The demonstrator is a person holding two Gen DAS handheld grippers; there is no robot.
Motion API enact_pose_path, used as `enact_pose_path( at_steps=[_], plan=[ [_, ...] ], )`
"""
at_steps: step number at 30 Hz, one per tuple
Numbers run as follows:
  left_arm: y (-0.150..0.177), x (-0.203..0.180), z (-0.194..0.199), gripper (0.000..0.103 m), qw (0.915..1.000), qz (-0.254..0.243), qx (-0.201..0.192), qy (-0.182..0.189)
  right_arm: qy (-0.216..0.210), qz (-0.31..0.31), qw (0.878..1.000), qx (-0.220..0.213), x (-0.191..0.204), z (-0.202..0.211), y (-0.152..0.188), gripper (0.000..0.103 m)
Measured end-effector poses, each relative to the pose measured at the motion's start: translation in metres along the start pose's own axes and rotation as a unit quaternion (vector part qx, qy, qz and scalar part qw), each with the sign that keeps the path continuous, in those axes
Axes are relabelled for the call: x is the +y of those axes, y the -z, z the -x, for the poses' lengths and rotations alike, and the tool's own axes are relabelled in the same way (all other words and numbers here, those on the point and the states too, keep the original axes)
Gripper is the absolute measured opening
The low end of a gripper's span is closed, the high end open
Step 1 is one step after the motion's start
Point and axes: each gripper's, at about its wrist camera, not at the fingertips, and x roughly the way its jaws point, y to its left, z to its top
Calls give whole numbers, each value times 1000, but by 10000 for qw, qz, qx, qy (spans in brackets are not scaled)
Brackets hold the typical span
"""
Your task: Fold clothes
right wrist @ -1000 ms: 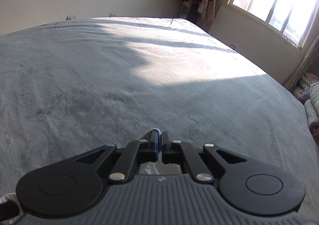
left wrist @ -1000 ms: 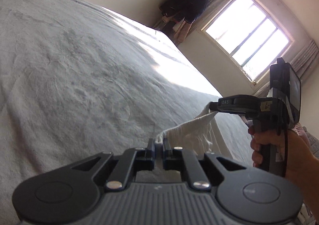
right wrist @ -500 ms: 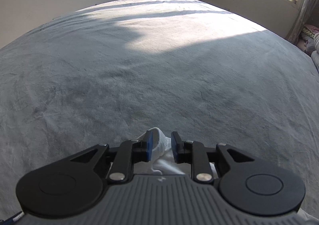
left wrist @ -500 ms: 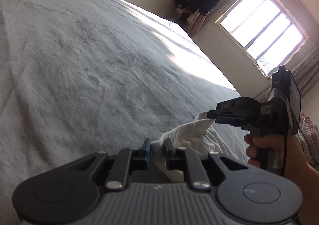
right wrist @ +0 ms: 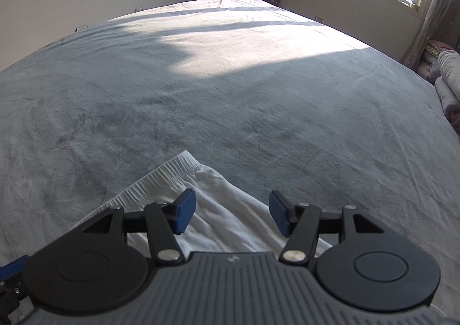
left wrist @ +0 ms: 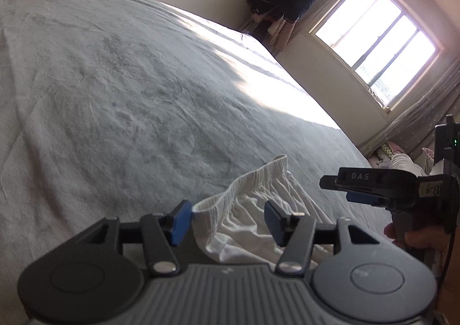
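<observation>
Both claws, left claw point(left wrist: 224, 218) and right claw point(right wrist: 232, 213), are opening off the white garment point(left wrist: 258, 210) on the grey bed point(left wrist: 115, 95), so lift clear before smoothing its waistband point(right wrist: 161, 178) flat.

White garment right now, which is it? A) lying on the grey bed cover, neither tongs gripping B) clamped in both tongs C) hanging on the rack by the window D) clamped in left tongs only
A: the white garment lies on the grey bed cover; the left tongs and right tongs are opening, pads clear of the cloth.
</observation>
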Motion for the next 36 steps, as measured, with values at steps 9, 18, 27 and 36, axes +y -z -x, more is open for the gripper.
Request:
enact_pose_path(
  at_steps=[9,18,27,36],
  plan=[
    [14,-23,5,59,9981,-437,298,328,165,-565,9975,403,-61,43,34,63],
    [23,-43,12,60,9960,-815,195,303,462,-1222,9898,561,-144,88,87,63],
    [56,-86,-1,60,9873,-1234,807,591,452,-2048,9743,822,-207,108,156,63],
    [100,-150,-17,60,9695,-1874,1256,957,428,-2408,9659,854,-247,119,206,63]
  ],
)
